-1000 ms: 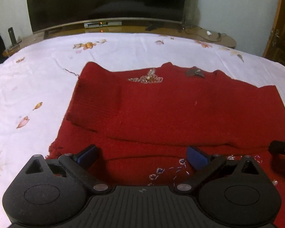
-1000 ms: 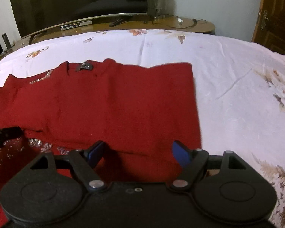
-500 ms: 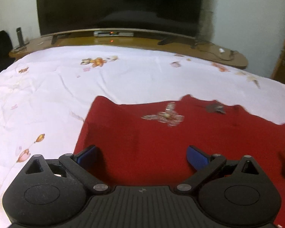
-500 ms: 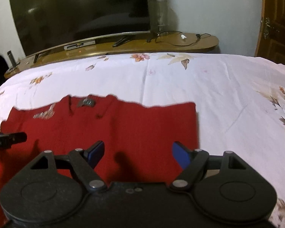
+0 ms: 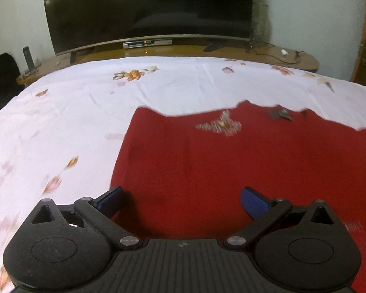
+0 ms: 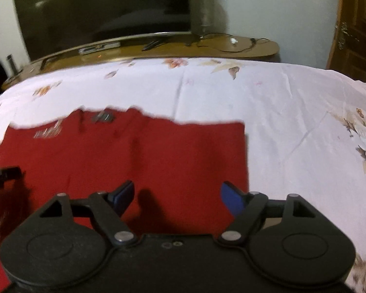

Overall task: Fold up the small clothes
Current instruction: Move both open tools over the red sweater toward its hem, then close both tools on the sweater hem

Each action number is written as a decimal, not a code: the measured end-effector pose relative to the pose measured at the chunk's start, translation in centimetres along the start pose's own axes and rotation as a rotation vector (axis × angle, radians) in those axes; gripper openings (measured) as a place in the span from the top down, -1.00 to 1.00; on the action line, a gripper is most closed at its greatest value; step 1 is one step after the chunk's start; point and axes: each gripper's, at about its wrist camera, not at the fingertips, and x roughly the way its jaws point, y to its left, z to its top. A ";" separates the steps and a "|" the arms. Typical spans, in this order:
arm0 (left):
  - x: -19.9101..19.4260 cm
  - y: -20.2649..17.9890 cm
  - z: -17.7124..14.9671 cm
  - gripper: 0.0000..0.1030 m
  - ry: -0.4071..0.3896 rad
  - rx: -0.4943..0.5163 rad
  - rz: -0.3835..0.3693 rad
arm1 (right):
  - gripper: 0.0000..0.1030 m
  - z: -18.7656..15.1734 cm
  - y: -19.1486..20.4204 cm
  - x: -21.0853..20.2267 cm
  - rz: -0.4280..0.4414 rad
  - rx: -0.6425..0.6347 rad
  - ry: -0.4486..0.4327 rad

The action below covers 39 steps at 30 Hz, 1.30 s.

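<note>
Left hand-held gripper (image 5: pixel 181 199): jaws spread wide, blue pads apart, nothing between them and nothing grasped. It hangs over the near part of the red sweater (image 5: pixel 231 166), pointing steeply down toward it; contact with the cloth cannot be judged.

Right hand-held gripper (image 6: pixel 177 195): likewise released, jaws wide, empty. It is poised over the sweater's right portion, close to the straight right edge of the garment, angled downward at a similar pitch. The tip of the left tool shows at the left border of the right wrist view.

The red sweater lies flat on the bed (image 5: pixel 73 112), on a white floral sheet, with its beaded motif (image 5: pixel 220 124) and neck label (image 5: pixel 279 114) toward the far edge of the bed. A dark television (image 5: pixel 146 9) stands on a wooden stand (image 5: pixel 268 53) beyond.

Against the earlier frames: both views then showed a folded-over layer and a beaded hem near the tools; now only a single smooth red surface shows, and more bare sheet lies beyond the garment.
</note>
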 end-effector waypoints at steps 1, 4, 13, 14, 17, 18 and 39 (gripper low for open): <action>-0.9 0.1 -0.8 -0.96 0.002 0.002 -0.006 | -0.49 -0.8 0.0 -0.4 0.000 -0.006 0.003; -2.5 0.5 -3.1 -0.96 0.031 0.000 -0.006 | -0.51 -2.7 -0.4 -2.0 0.027 0.006 0.002; -8.1 2.0 -7.2 -0.96 0.051 -0.008 -0.010 | -0.55 -5.6 -0.1 -6.2 0.021 0.021 0.023; -8.8 2.5 -7.7 -0.96 0.052 -0.006 -0.013 | -0.55 -6.4 -0.2 -7.4 0.027 0.035 0.026; -10.7 4.1 -9.4 -0.96 0.060 -0.011 -0.037 | -0.53 -9.3 -0.2 -10.5 0.011 0.054 0.035; -11.2 4.7 -10.1 -0.96 0.063 -0.014 -0.042 | -0.52 -10.4 -0.1 -11.5 0.002 0.060 0.039; -19.4 9.8 -21.7 -0.62 0.130 -0.068 -0.173 | -0.30 -23.5 2.3 -20.5 -0.056 0.208 0.121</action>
